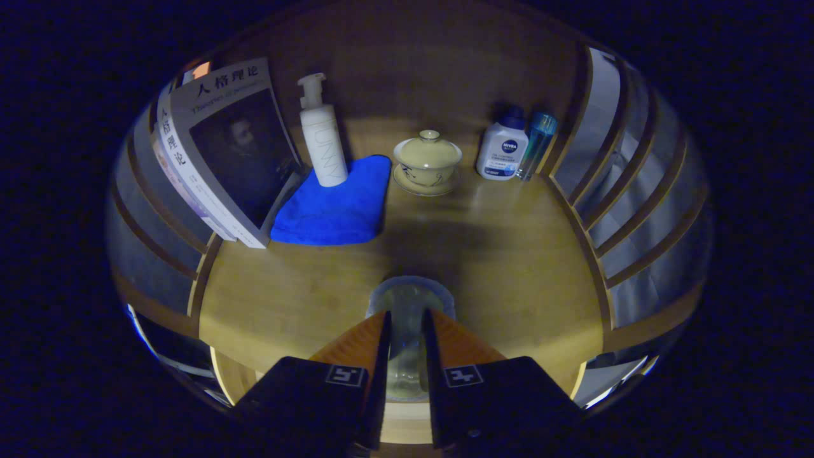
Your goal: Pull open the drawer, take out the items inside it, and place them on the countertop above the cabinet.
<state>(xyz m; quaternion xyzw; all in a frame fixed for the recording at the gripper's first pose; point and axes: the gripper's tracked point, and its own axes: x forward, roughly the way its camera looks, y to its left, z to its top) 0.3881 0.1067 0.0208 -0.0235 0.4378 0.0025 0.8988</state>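
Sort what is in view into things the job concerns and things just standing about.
Job:
- clear glass cup, clamped between the gripper fingers
- wooden countertop under it

Standing about:
- grey books
- white pump bottle
- blue folded cloth
- cream lidded teacup
- white lotion bottle
- slim blue-green bottle

We're in a home-like shelf nook: a wooden countertop (pixel 509 254) with a lidded teacup (pixel 427 159) at its back, a pump bottle (pixel 322 137) on a blue cloth (pixel 337 203) and leaning books (pixel 222 146) beside it, toiletry bottles (pixel 505 149) opposite
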